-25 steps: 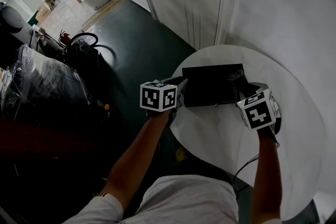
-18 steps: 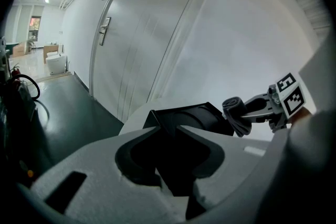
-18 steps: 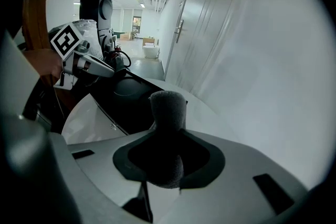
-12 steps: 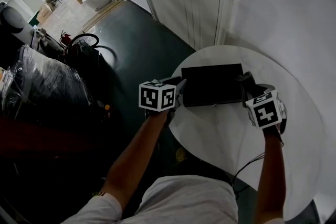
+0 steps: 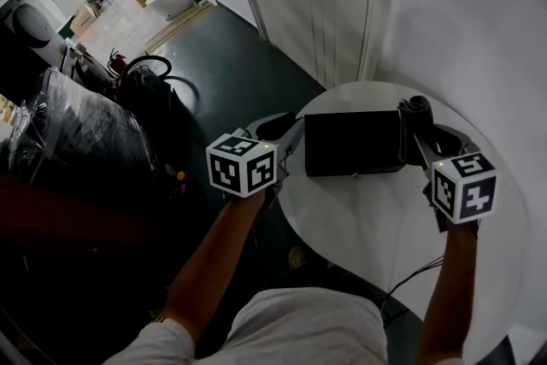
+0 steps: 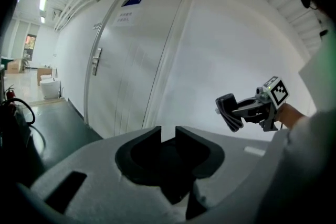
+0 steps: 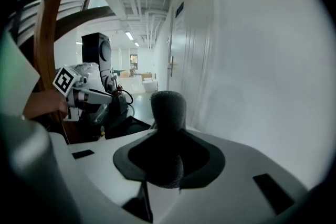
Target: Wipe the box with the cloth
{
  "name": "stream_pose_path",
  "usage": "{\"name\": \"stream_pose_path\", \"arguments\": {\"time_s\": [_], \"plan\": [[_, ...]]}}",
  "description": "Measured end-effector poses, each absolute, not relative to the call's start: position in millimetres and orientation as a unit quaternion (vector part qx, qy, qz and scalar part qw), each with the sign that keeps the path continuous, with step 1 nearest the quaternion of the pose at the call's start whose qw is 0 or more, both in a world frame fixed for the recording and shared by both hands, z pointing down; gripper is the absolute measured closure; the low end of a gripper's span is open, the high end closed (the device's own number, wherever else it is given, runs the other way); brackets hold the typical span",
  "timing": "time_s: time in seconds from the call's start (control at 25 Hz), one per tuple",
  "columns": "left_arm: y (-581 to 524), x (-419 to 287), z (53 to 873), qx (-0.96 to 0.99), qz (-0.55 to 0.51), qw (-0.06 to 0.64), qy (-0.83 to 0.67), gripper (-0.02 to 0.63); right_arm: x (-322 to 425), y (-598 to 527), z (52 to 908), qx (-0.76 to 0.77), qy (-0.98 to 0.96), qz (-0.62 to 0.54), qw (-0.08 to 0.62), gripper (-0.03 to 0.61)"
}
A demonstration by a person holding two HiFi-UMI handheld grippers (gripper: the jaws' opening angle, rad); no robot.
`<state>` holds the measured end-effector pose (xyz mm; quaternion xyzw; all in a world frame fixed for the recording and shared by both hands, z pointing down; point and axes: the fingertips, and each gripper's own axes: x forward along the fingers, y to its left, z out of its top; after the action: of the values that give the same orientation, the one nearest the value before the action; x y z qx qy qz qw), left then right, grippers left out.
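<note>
On white table (image 5: 367,222), flat black box (image 5: 355,143); right claw (image 5: 419,132) grips rolled dark cloth (image 5: 415,109); left claw (image 5: 291,145) parted.

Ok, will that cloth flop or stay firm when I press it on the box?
Probably soft: the cloth stands bunched in a rounded fold past the jaws, so it should squash flat. Its fuzzy surface likely grips rather than slides.

Ceiling lights (image 7: 129,35) give even brightness on white walls (image 5: 461,4); the dark floor (image 5: 222,64) stays dim. Gripper views curve strongly, black at corners, soft up close.
</note>
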<state>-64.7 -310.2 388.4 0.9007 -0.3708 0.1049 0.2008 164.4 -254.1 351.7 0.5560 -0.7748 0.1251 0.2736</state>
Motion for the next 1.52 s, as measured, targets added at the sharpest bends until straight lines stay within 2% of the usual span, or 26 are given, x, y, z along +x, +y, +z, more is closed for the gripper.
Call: {"name": "stream_pose_path", "arguments": {"time_s": [0.36,0.64,0.96,1.52], "plan": [[-279.8,-34.0,280.7,0.942,-0.004,0.078,-0.326,0.537,118.6,-246.6,271.3,0.520,-0.838,0.053,0.153,0.482],[-252.0,-22.4,240.7,0.952,-0.045,0.005,-0.304,0.555,88.1,-231.6,242.8,0.478,-0.874,0.013,0.088,0.482],[-227.4,-21.5,221.5,0.950,-0.083,-0.016,-0.299,0.566,63.7,-206.7,222.9,0.436,-0.900,-0.016,0.009,0.482],[-201.9,-27.2,218.4,0.949,-0.116,-0.034,-0.293,0.591,39.7,-180.6,220.0,0.404,-0.912,-0.037,-0.058,0.482]]}}
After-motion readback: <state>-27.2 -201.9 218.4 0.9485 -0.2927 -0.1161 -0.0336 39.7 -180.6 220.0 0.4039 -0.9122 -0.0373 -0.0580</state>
